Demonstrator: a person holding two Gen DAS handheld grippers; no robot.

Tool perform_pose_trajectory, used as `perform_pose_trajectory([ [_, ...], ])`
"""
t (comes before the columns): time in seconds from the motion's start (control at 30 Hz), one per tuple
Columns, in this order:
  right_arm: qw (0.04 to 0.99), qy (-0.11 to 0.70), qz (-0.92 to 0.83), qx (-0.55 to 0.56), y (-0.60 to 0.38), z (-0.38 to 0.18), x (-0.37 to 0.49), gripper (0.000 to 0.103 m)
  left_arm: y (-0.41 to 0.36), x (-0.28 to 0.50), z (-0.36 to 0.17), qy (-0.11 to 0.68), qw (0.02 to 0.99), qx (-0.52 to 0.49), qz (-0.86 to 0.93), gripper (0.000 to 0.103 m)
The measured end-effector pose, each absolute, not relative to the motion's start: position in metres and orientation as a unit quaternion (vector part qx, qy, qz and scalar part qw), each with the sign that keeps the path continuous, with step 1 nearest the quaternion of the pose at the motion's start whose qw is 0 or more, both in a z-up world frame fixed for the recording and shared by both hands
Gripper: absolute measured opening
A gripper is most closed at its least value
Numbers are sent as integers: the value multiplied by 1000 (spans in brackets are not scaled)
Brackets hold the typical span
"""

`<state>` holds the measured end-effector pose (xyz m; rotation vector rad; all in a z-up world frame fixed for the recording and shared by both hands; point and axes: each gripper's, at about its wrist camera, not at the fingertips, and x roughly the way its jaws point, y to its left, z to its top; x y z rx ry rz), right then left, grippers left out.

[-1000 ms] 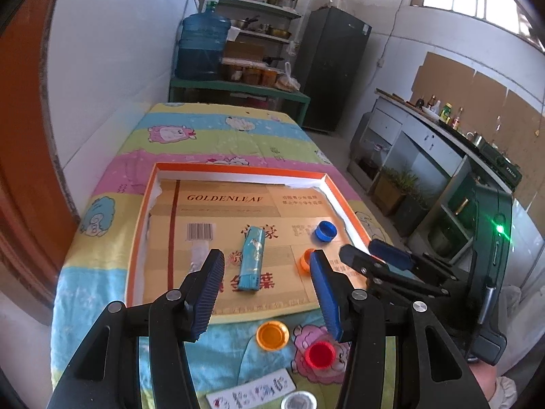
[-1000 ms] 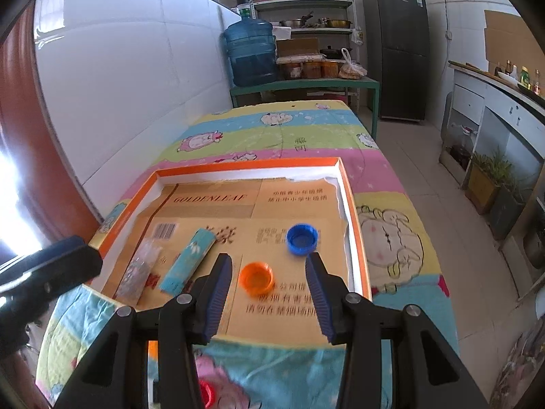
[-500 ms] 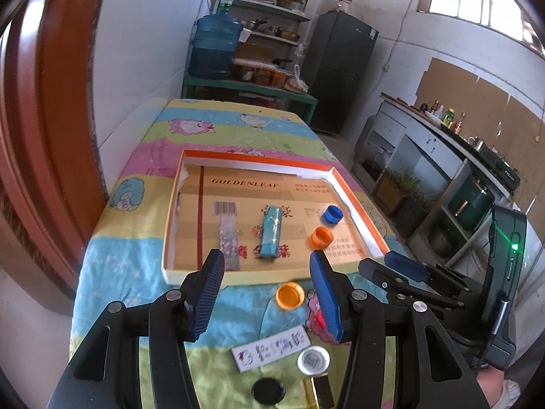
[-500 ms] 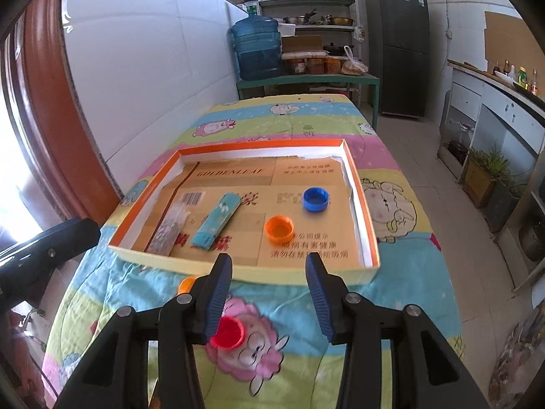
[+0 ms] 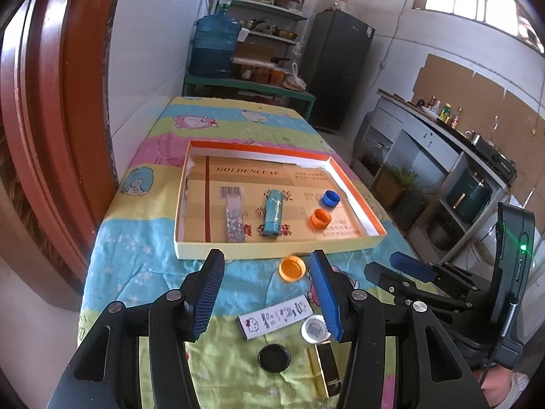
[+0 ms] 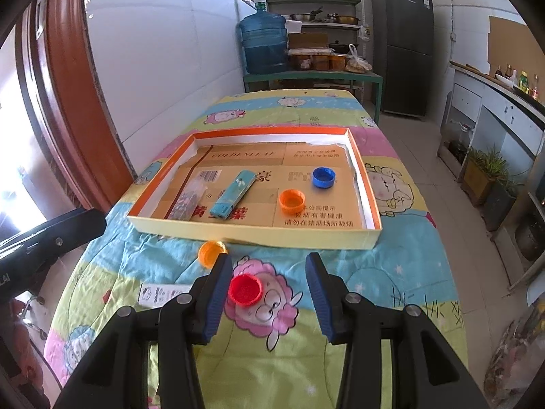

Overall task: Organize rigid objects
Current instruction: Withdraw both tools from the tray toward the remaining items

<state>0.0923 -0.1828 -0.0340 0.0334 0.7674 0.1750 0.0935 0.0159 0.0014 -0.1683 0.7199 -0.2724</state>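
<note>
Both tools hang over the near end of a desk [image 6: 391,266] draped in a cartoon-print cloth, each angled downward with its jaws parted and nothing between the pads. The left tool [image 5: 265,289] gapes above bare cloth, an orange cap [image 5: 292,268] lying just beyond its tips; a white printed card [image 5: 275,317], a silver cap [image 5: 315,329], a black cap [image 5: 274,358] and a gold box [image 5: 327,364] lie near its right finger. The right tool [image 6: 269,293] is likewise spread; a red cap [image 6: 245,289] lies on the cloth just beside its left finger, whether touching it cannot be told.

Farther back sits an orange-rimmed tray [image 6: 259,233], lined with flattened cardboard that reads "GOLDENLEAF" beside a barcode and Chinese print. Inside it lie a clear patterned packet [image 6: 187,199], a teal lighter [image 6: 233,194], another orange cap [image 6: 292,201] and a blue cap [image 6: 323,177], all apart from one another.

In the left wrist view the right tool reaches in from the right edge, a green light glowing on its body.
</note>
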Motion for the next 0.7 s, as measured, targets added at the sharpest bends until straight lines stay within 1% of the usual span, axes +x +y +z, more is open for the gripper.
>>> perform_pose_trajectory([
  [0.43,920,383,81,26,-175,-37,62,45,21,71,-4,341,932,-57,-108,54],
  [0.7,914,398,82,24,-163,-45,47,45,31,61,-11,349,929,-65,-106,54],
])
